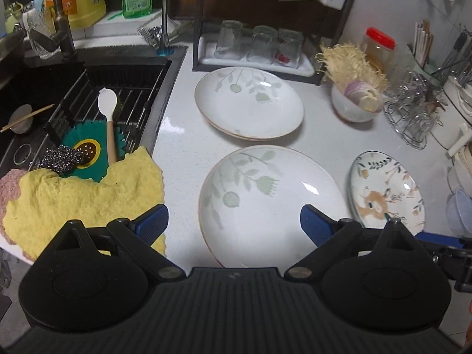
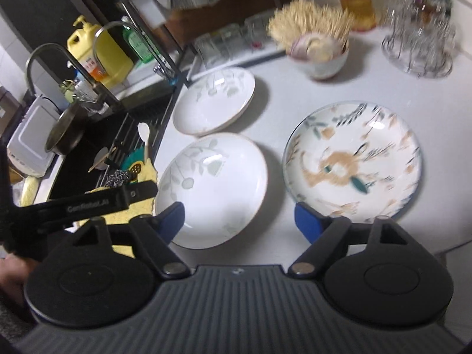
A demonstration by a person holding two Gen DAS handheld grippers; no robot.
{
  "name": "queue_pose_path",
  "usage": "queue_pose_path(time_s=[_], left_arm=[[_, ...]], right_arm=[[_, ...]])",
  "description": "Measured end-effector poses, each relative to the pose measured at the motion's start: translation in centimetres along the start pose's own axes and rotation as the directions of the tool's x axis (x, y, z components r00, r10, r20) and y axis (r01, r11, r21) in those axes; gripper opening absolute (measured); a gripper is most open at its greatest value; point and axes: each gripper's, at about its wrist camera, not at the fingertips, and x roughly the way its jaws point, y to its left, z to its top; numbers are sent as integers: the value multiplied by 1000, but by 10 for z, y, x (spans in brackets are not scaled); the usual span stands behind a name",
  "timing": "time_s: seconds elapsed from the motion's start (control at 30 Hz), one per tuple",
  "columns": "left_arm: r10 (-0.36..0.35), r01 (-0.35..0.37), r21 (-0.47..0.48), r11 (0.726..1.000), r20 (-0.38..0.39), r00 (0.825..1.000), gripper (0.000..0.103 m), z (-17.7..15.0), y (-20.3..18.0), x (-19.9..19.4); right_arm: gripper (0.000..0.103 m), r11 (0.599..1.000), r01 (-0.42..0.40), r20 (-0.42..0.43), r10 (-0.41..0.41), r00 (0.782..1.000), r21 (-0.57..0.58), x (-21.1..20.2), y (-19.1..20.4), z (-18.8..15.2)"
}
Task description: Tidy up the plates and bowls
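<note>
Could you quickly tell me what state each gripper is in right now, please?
Left gripper: open, holding nothing, above the near white leaf-patterned plate.
Right gripper: open, holding nothing, between that plate and the round deer-patterned plate.

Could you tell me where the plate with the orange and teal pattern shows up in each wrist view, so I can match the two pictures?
Left wrist view: the patterned plate lies at lower right on the white counter, right of the near leaf-print plate.
Right wrist view: it sits right of centre, blurred, again right of that plate.
Shared landmark: the small bowl holding the straw-coloured brush, behind the plates.
</note>
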Motion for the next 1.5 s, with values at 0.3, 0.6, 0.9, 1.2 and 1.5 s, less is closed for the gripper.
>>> queue_pose_path(time_s=[0.3,0.6,0.9,1.2,1.5], left_arm=[[-71,73,26,997,-61,996,89,23,35,58],[-131,146,100,984,-145,981,51,36,45,102],[-189,220,170,961,-182,965,23,35,37,114],[-197,231,171,958,-196,961,22,37,41,104],[-247,271,132,954,-170,954,22,48,39,73]], right_arm=[[65,988,128,-78,-121,989,89,64,2,1],[38,968,201,-110,-186,976,147,96,5,-4],[21,956,245,-68,-237,969,164,101,7,-6],[21,960,251,-60,-245,968,122,99,14,-3],[21,964,244,-38,-241,970,110,68,21,8]])
